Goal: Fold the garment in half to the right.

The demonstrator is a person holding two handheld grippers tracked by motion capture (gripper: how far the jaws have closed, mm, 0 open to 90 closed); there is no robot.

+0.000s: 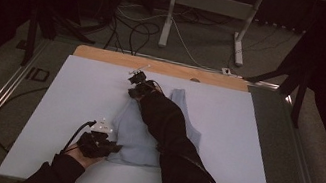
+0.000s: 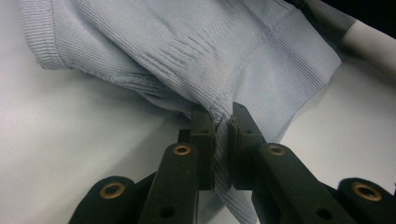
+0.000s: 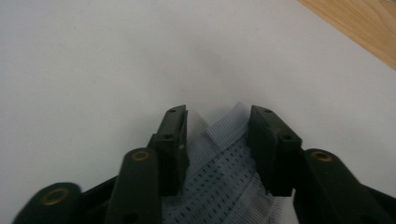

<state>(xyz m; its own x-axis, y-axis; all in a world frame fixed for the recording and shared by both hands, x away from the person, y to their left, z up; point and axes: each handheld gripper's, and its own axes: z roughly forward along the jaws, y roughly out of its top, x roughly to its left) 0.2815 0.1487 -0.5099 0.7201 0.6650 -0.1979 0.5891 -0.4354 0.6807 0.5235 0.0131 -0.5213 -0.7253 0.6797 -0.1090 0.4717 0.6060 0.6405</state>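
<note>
Nearest, left gripper [image 2: 221, 126] pinches the blue garment's [image 2: 210, 51] hem, anchoring it; right gripper [image 3: 217, 128] spreads wide around a strap, probably straightening it.

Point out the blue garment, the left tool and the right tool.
blue garment [image 1: 134, 140]: high view, its flat middle.
left tool [image 2: 222, 122]: left gripper view, between tips pinching the hem.
right tool [image 3: 217, 123]: right gripper view, between open tips astride a strap.

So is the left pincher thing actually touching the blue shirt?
Touching. In the left gripper view, the left gripper has its jaws closed on a pinched fold of the light blue garment, with cloth squeezed between them.
</note>
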